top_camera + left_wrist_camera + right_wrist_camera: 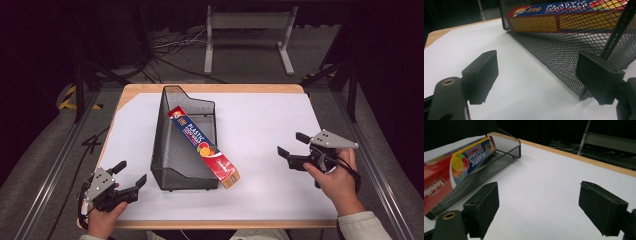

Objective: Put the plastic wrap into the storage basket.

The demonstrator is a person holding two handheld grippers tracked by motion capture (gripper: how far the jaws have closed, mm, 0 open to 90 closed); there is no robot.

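Note:
A long blue and red box of plastic food wrap [204,146] lies slanted in a black wire-mesh file holder [172,150] at the middle of the table; its red end pokes out over the holder's low front right edge. My left gripper [133,174] is open near the table's front left corner, just left of the holder. In the left gripper view the mesh wall [564,50] stands close ahead with the box [574,15] behind it. My right gripper [292,144] is open at the right, apart from the box [454,172].
White paper [260,125] covers the wooden tabletop [215,88]. A grey metal stand [247,30] and cables lie on the floor beyond the far edge. Black frame rails run along both sides of the table.

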